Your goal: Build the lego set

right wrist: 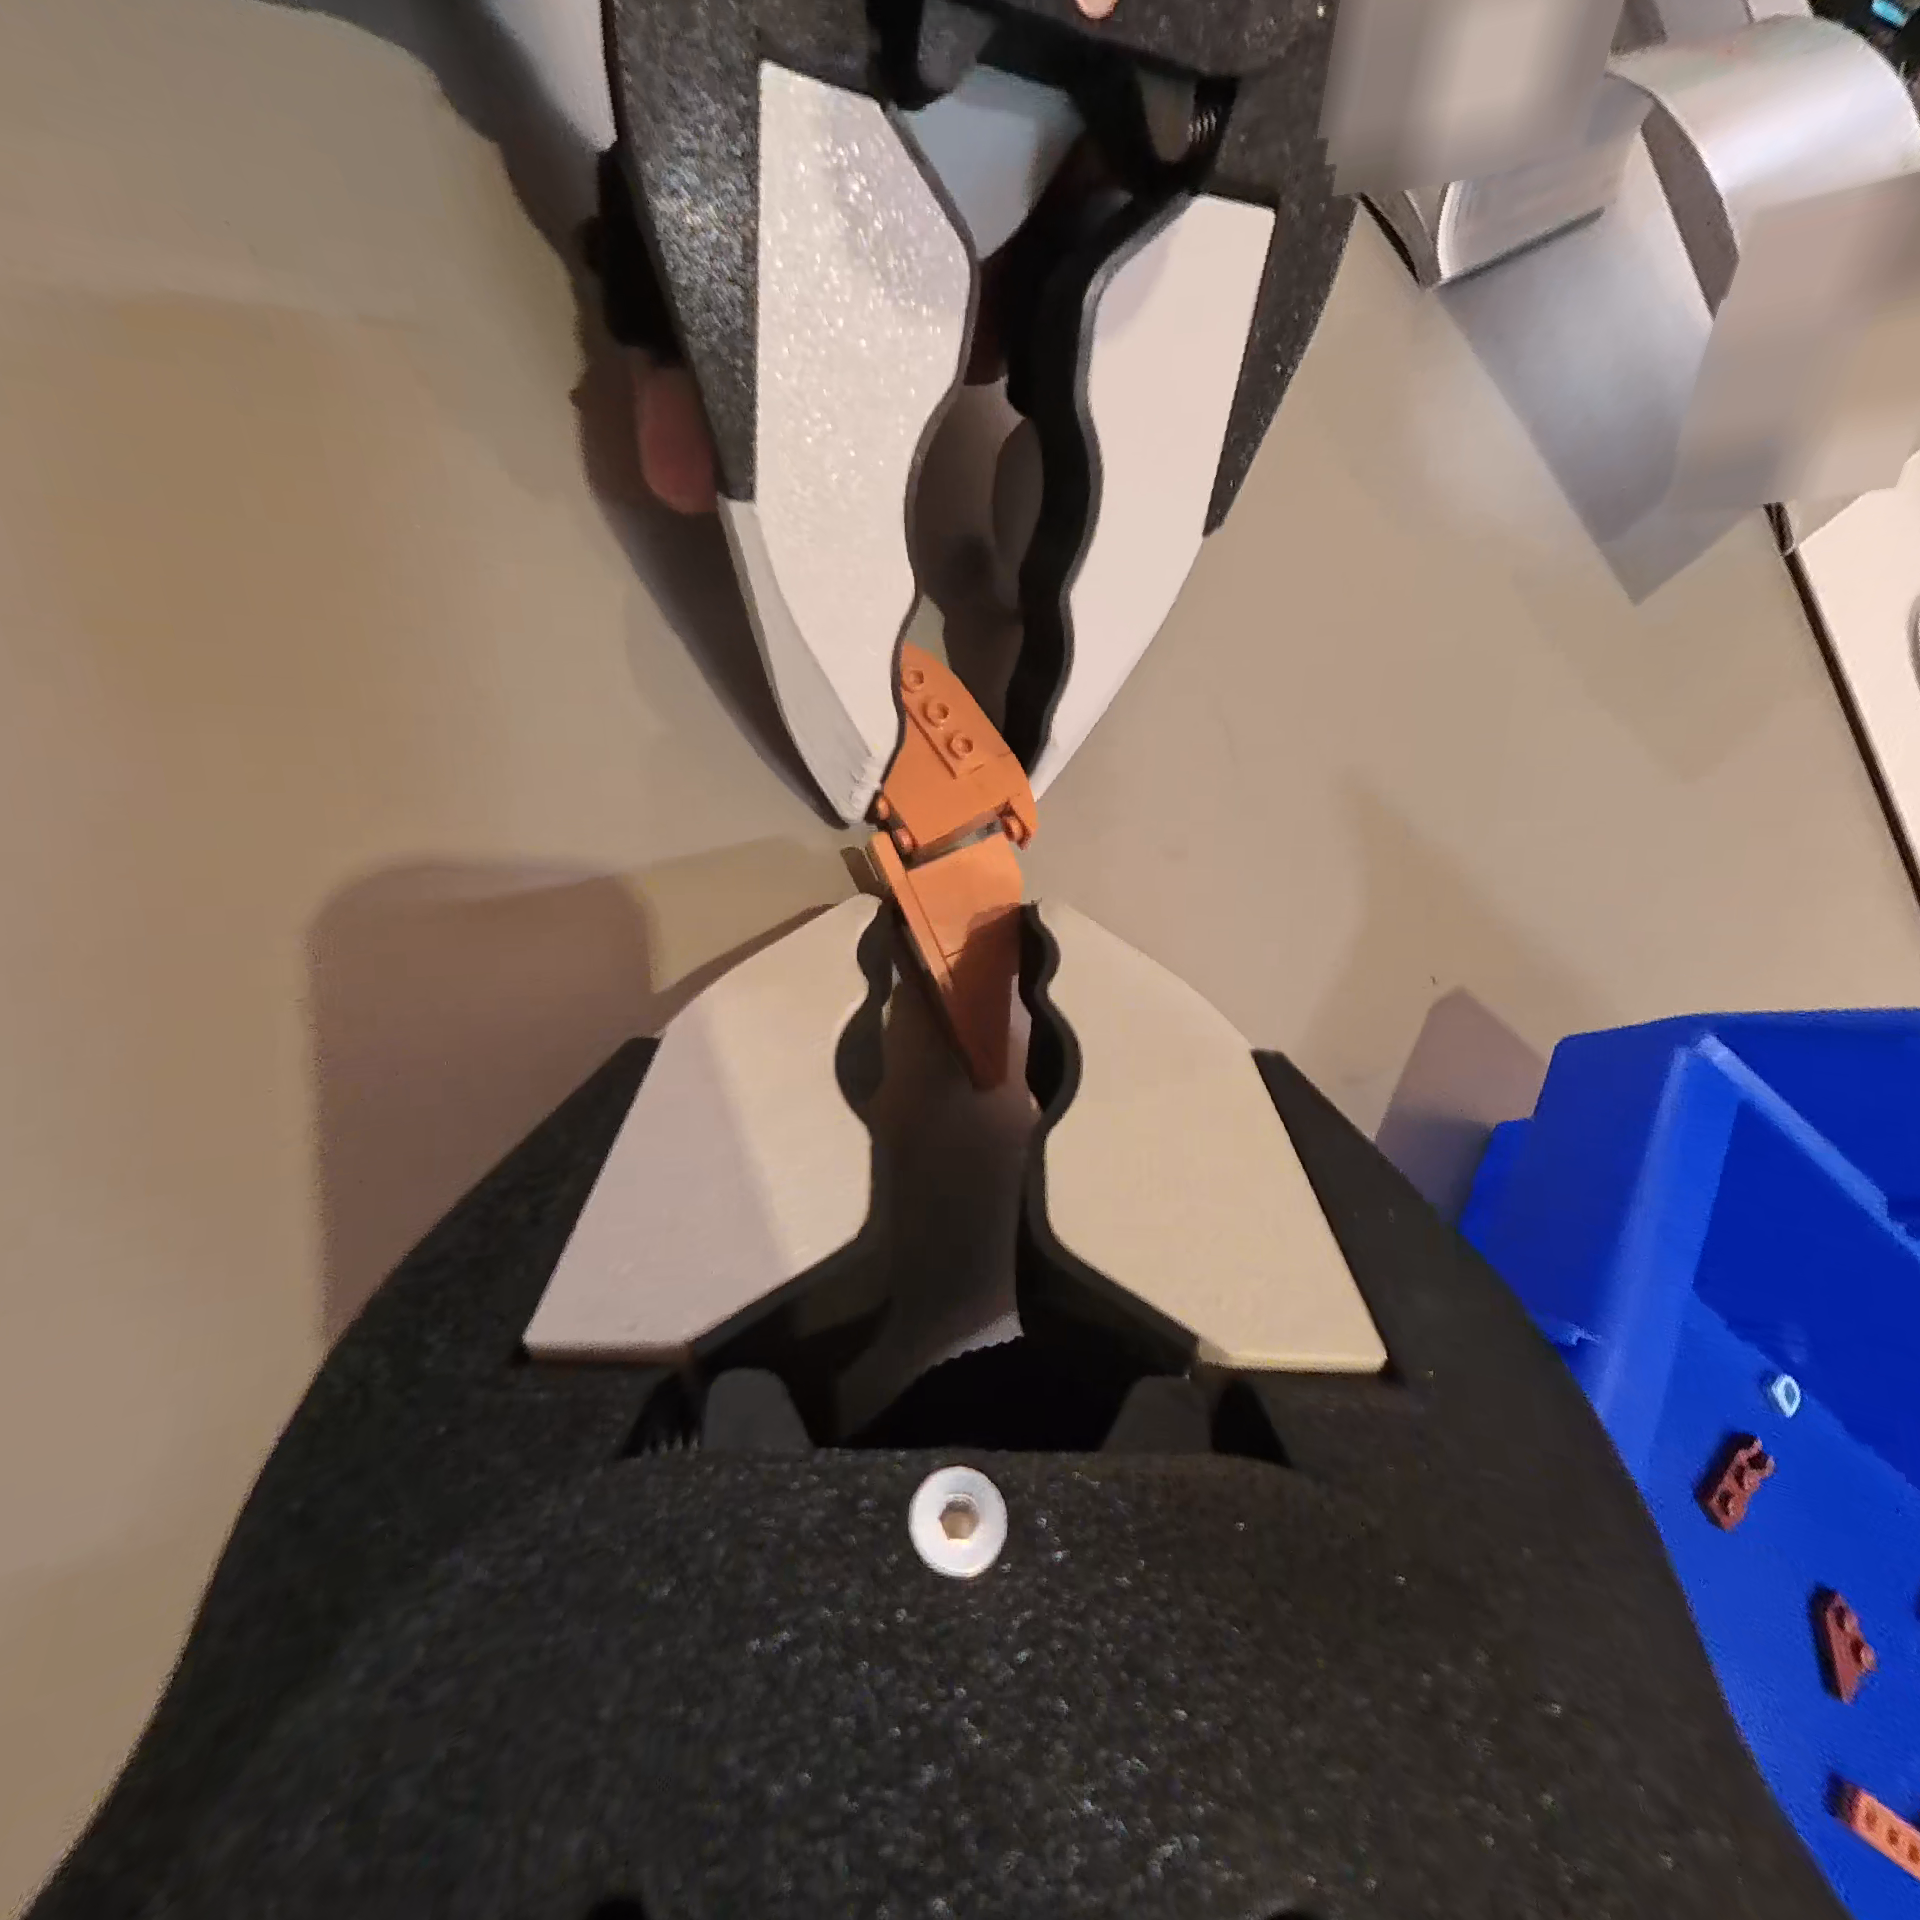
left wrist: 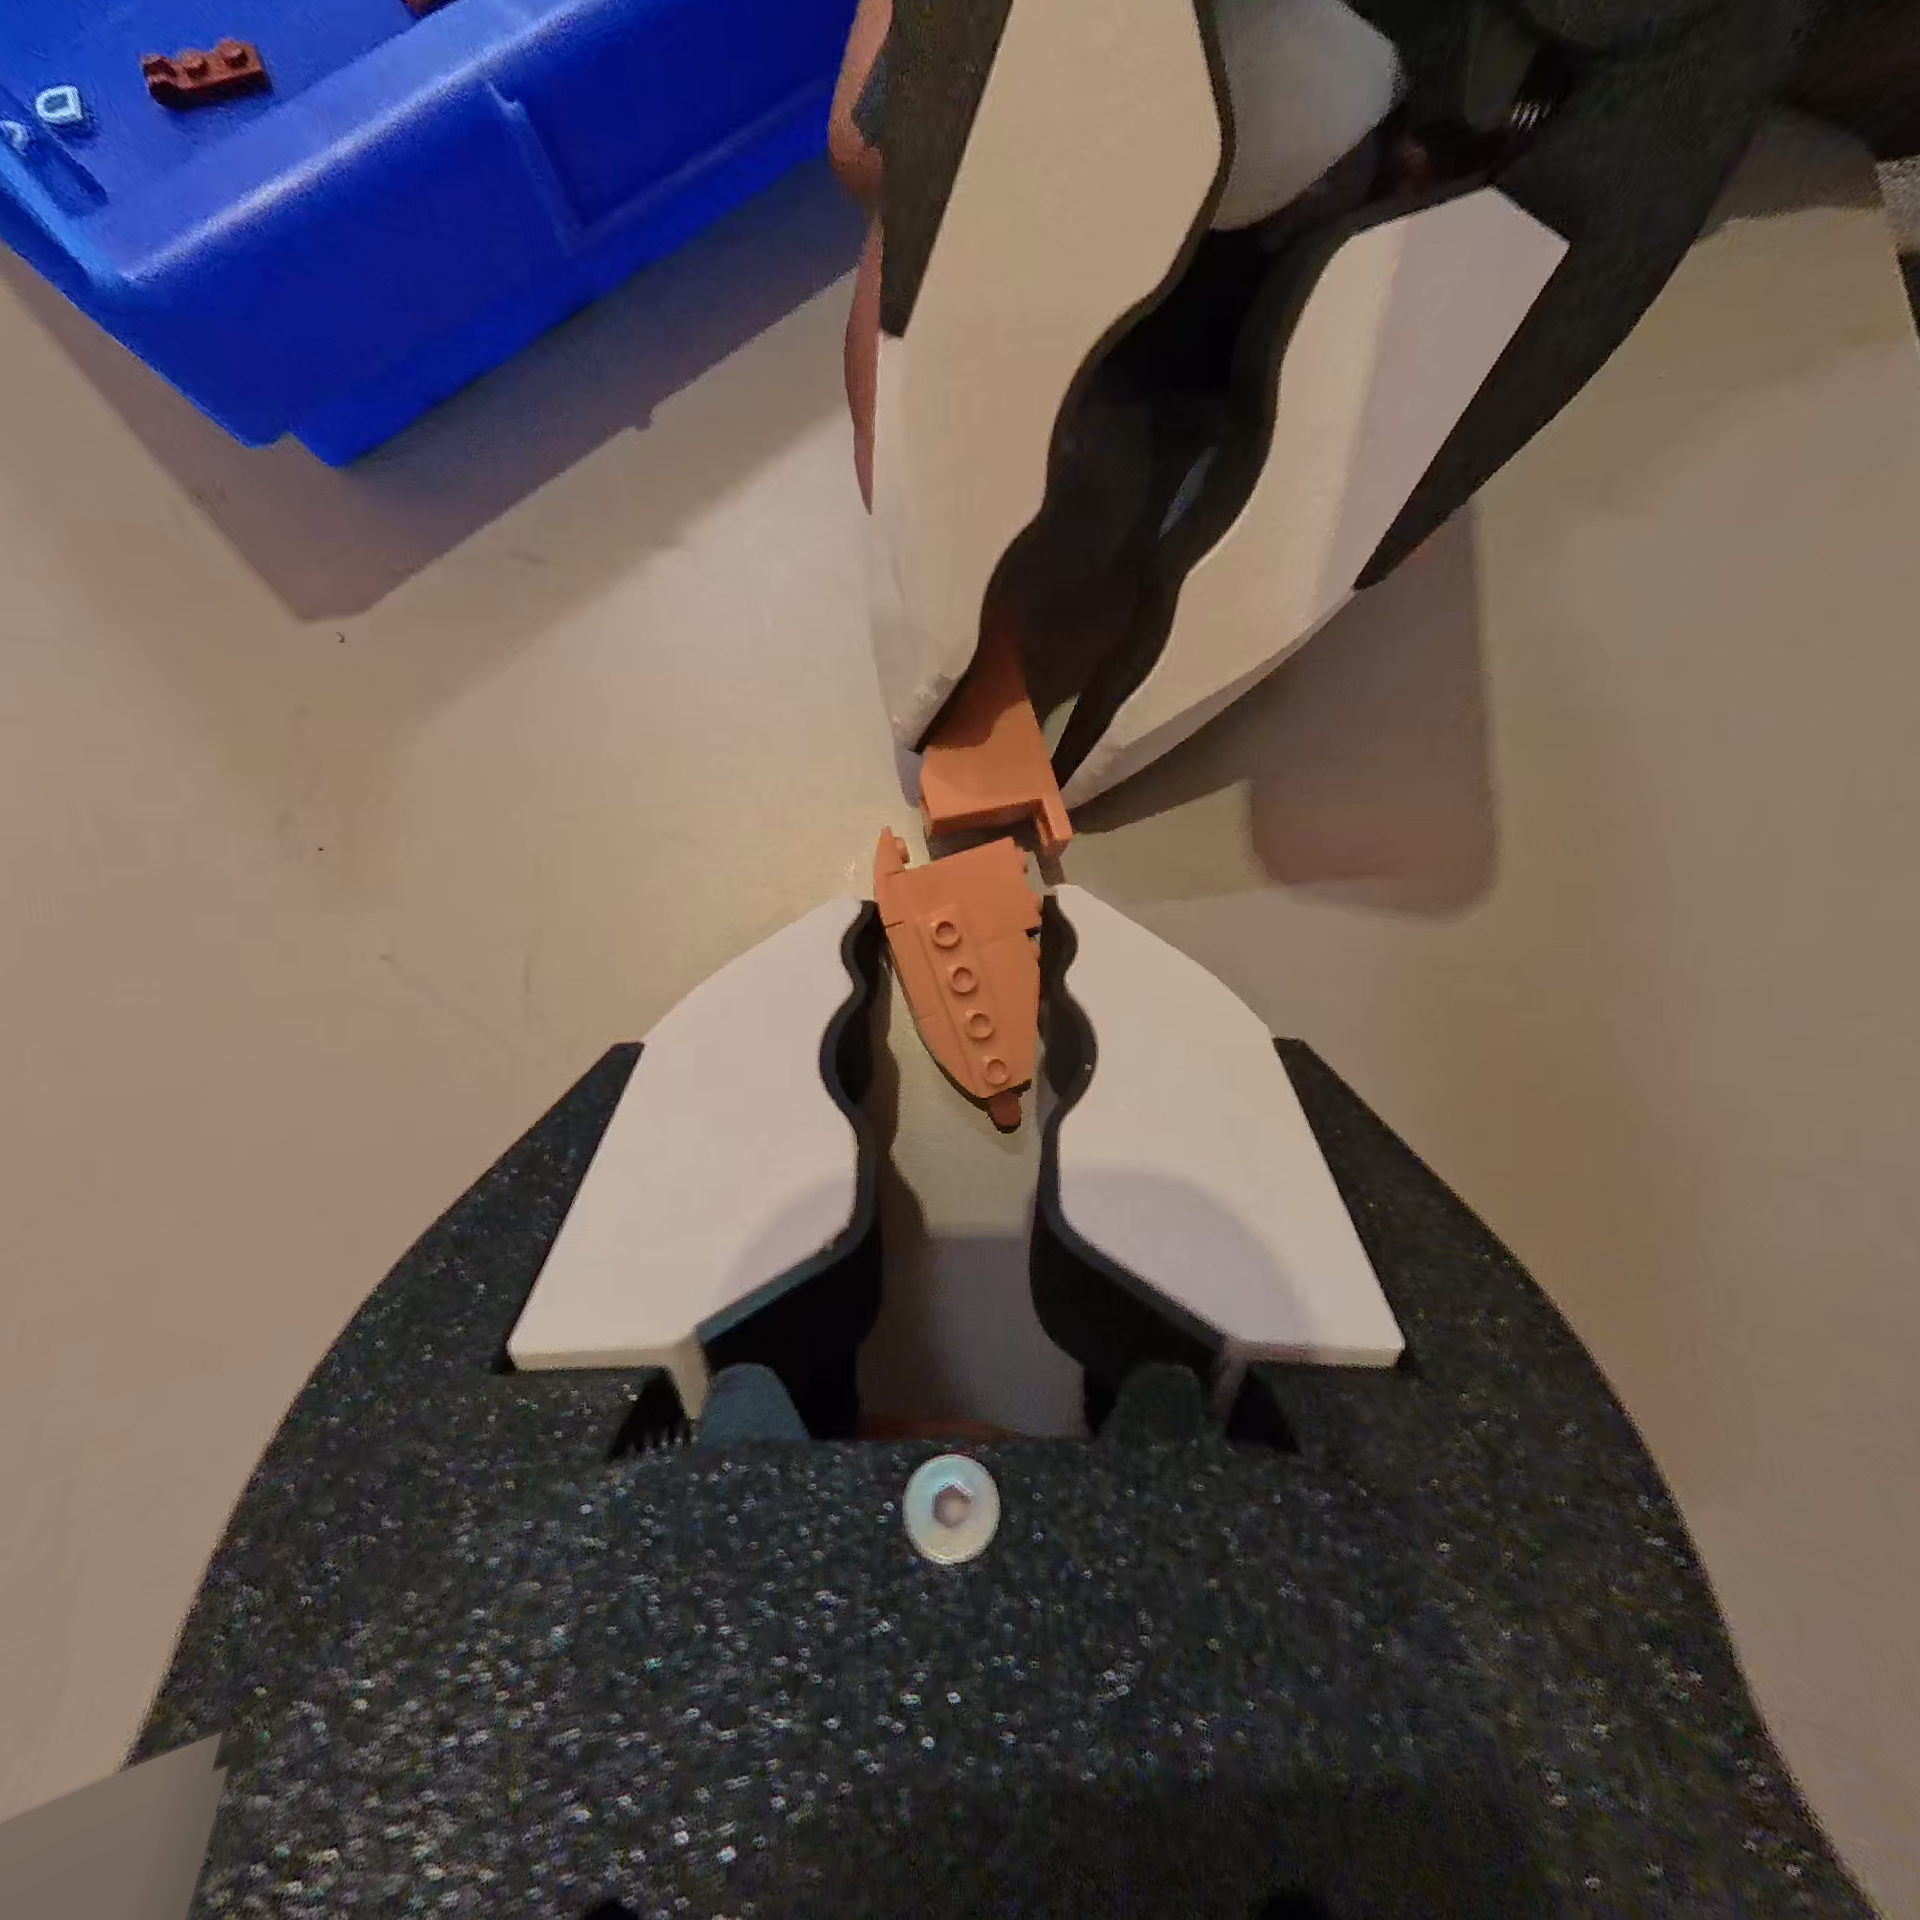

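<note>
My left gripper [left wrist: 966, 904] is shut on an orange wedge piece with a row of studs [left wrist: 961, 987]. My right gripper [right wrist: 954, 920] is shut on a smooth orange sloped piece [right wrist: 956, 966]. The two grippers face each other tip to tip above the beige table [left wrist: 468, 831]. The two orange pieces meet end to end between the tips; in the right wrist view their ends touch. The right gripper [left wrist: 997, 764] and its piece [left wrist: 987, 779] show at the top of the left wrist view. The left gripper [right wrist: 940, 800] and the studded piece [right wrist: 951, 743] show at the top of the right wrist view.
A blue parts bin [left wrist: 364, 260] stands on the table beside the grippers and also shows in the right wrist view [right wrist: 1714, 1299]. It holds small dark red pieces [left wrist: 203, 75] [right wrist: 1737, 1475]. A person's fingers [right wrist: 670, 436] grip the far gripper. Left and right tips are no more than a few centimetres apart.
</note>
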The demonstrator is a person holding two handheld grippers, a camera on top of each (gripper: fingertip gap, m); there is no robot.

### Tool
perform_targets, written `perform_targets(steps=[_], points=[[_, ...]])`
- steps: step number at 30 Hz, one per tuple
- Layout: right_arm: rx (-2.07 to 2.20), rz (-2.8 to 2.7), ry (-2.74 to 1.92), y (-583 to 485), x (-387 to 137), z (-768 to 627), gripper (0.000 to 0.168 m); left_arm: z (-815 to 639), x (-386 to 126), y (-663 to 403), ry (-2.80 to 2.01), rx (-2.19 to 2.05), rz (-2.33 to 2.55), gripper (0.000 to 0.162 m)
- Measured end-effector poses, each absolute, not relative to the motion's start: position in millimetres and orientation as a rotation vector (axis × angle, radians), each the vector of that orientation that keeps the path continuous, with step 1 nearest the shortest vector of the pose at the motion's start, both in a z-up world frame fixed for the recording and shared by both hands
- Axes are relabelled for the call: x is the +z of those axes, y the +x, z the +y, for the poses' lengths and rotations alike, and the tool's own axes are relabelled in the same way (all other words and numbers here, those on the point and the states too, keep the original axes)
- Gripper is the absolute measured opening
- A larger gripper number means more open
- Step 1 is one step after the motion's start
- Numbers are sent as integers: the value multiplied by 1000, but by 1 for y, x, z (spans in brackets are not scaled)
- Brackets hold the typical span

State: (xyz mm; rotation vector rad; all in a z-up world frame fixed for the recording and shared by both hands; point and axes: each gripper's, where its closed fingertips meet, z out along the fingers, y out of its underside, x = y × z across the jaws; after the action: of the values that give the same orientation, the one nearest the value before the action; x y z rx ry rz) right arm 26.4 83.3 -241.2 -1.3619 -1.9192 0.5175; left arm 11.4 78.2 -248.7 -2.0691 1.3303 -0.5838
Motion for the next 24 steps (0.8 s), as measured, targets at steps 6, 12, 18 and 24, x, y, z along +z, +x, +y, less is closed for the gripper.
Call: perform_targets(steps=[6,12,18,24], points=[[502,-1948,-1310,24,-241,78,23,73,-249,13,-2054,-560,1383,30],[451,-2001,-1277,25,-243,75,23,69,-248,14,-2047,-543,1416,30],[451,-2014,-1254,22,-242,73,24,69,-249,13,-2060,-479,1450,30],[452,-2041,-1238,20,-243,72,27,69,-249,12,-2067,-417,1488,30]])
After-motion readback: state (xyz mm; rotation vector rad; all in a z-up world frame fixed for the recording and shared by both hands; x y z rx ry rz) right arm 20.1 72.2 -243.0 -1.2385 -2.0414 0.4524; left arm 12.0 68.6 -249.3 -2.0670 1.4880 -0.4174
